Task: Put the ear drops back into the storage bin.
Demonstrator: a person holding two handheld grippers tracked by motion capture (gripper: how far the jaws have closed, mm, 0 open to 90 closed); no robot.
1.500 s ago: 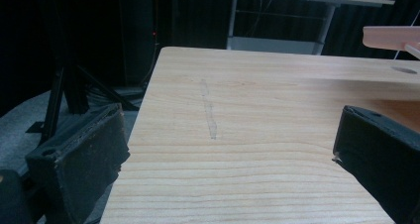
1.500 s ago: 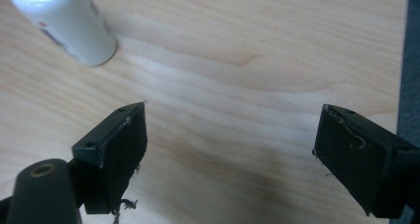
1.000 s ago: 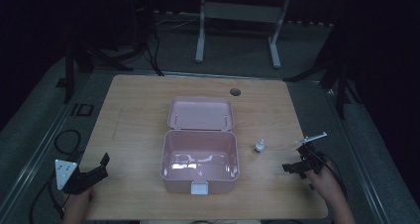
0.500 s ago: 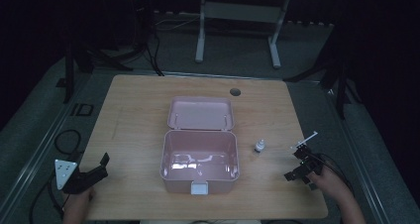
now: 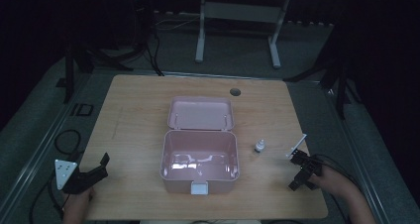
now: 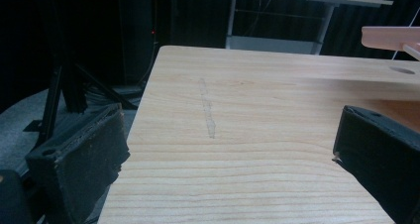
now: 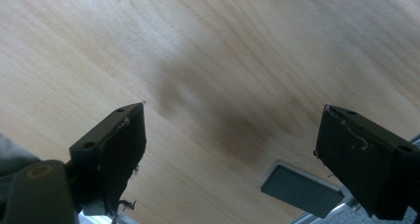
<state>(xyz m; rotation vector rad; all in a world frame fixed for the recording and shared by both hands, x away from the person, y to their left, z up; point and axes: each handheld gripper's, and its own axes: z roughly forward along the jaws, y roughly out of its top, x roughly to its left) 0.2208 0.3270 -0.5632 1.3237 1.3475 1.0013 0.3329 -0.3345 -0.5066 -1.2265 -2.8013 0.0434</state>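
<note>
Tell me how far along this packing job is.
Done: the pink box stands open on the table, lid tipped back, and looks empty inside. In hand: nothing; both the left tongs and right tongs are open with nothing between the jaws. Left: the small bottle stands outside, right of the box, probably to go in before closing.

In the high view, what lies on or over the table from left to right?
left gripper → open pink box → small bottle → right gripper
</note>
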